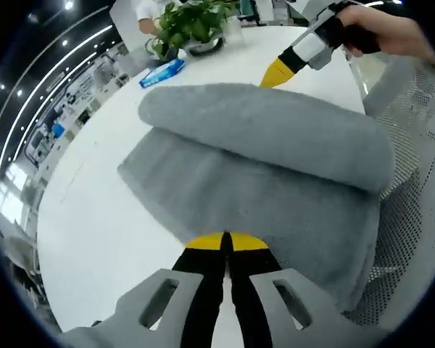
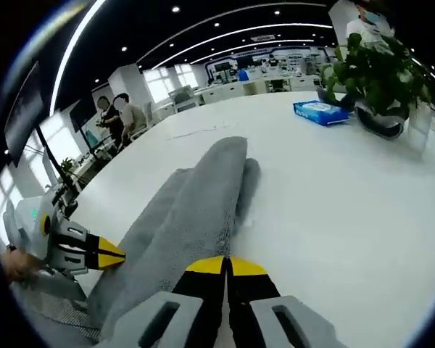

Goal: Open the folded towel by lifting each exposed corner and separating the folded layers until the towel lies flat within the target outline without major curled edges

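A grey towel [image 1: 275, 167] is seen lying folded on a white table [image 1: 87, 217], and everything else is placed here relative to it. In the left gripper view the towel's upper layer is rolled back into a thick fold across the lower one, and its near edge hangs off the table's rim over a perforated white chair back [image 1: 413, 217]. The left gripper [image 1: 225, 241] is pressed against that near edge — its yellow-tipped jaws are drawn together with no gap seen between them, though whether cloth is pinched there cannot be told. Beyond the towel's far edge the right gripper [image 1: 278, 72] is held by a hand [image 1: 391, 32], its yellow tip just touching or just above the fold. A blue packet [image 1: 162, 73] and a potted plant [image 1: 192, 25] are set further off on the table. In the right gripper view the right gripper [image 2: 225, 267] is shown at the towel's [image 2: 196, 210] end with its jaws likewise closed together; a grip on the cloth cannot be confirmed. The left gripper [image 2: 105, 252] is seen beside the towel's other edge — the packet [image 2: 320, 112] and plant [image 2: 380, 69] lie well apart from it.
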A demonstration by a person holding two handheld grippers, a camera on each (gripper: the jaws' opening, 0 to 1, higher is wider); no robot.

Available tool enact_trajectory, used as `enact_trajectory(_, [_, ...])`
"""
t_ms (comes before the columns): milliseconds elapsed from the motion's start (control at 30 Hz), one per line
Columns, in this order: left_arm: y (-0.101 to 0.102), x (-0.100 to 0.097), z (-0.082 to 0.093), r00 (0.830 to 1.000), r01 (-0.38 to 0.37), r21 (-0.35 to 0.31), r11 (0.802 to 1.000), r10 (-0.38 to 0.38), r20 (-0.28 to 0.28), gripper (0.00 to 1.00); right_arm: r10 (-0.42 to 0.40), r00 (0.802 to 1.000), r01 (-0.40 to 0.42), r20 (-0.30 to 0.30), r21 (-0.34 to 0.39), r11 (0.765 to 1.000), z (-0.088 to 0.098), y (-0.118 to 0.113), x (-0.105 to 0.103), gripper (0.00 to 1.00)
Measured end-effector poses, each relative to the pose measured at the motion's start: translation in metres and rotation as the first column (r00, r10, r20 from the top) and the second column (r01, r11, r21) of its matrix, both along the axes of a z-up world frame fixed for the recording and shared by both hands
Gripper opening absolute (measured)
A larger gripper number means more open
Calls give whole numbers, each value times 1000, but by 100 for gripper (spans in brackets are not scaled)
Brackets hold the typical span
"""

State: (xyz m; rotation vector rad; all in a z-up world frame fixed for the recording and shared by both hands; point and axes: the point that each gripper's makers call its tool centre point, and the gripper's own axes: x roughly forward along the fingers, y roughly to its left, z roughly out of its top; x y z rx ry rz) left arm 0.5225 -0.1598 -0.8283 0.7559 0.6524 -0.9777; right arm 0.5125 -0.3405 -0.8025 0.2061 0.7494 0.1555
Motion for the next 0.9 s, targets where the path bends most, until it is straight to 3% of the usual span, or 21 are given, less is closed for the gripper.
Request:
enact_trajectory(67, [7, 5, 0, 999, -35, 3, 999, 35, -5, 0, -6, 1000, 5, -13, -71, 997, -3, -13, -3, 0])
enact_trajectory(200, [22, 13, 0, 997, -82, 25, 996, 82, 5, 0, -34, 999, 30, -37, -107, 994, -8, -25, -9, 0])
enact_trajectory(333, [34, 20, 0, 990, -138, 36, 990, 138, 5, 0, -31, 997, 16, -74, -192, 981, -15, -36, -14, 0])
enact_trajectory(600, [62, 30, 0, 960, -277, 39, 960, 278, -26, 0, -54, 991, 25, -125, -222, 975, -23, -46, -23, 0])
enact_trajectory(900, [81, 33, -1, 931, -363, 65, 930, 365, -27, 0, -65, 986, 25, -152, -253, 967, -27, -52, -29, 0])
